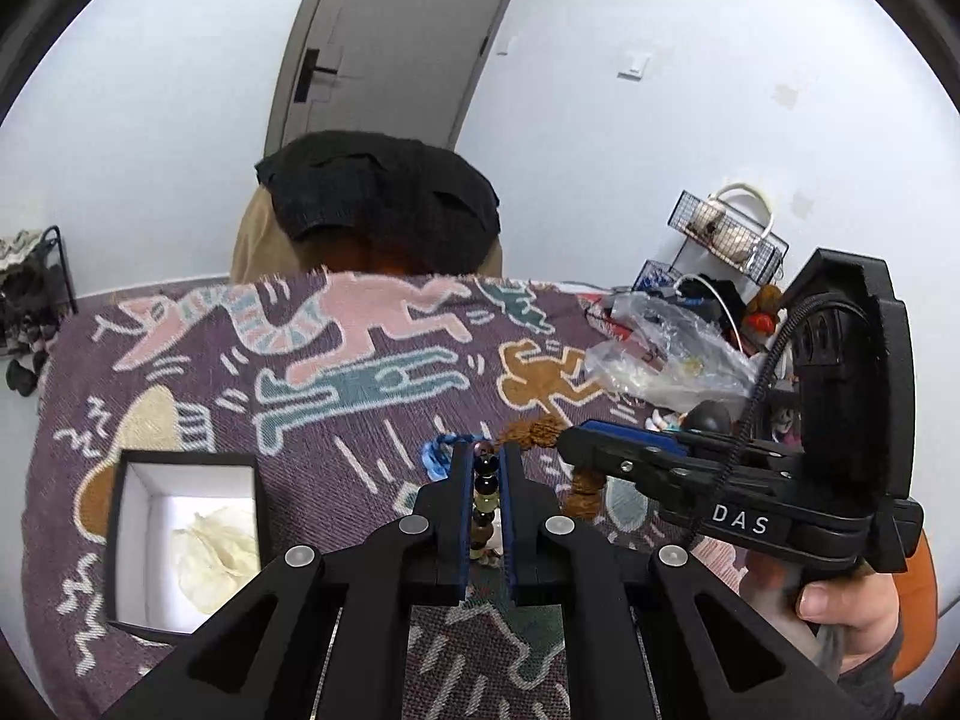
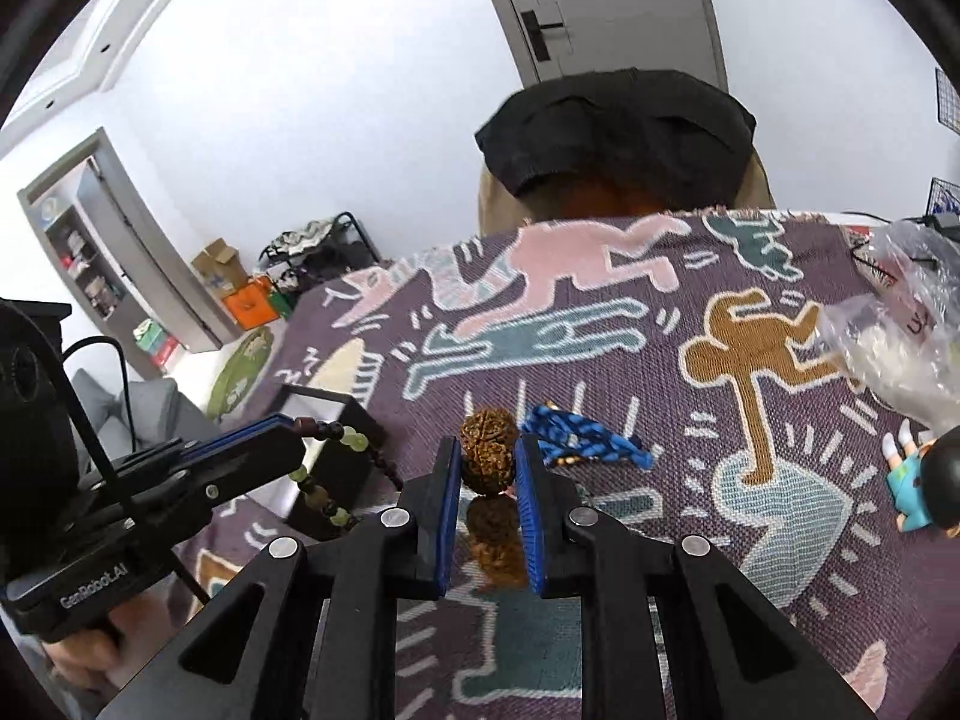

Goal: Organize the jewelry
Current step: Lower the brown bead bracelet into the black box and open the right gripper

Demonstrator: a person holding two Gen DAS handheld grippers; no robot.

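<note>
Open box [image 1: 186,534]: lies left of and below your left gripper [image 1: 485,456], near. Left gripper: clamped on mixed-bead bracelet [image 1: 485,498], strand running lengthwise between fingers. Right gripper [image 2: 487,456]: closed on brown seed bracelet [image 2: 487,450], farther from box. Judgement: left goes first.

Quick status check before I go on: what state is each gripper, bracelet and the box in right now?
left gripper: shut on the mixed bead bracelet
mixed bead bracelet: gripped, hanging off the cloth
right gripper: shut on the brown seed bracelet
brown seed bracelet: gripped, lifted
blue braided bracelet: lying flat on the blanket
black box: open, lid off, pale paper inside
</note>
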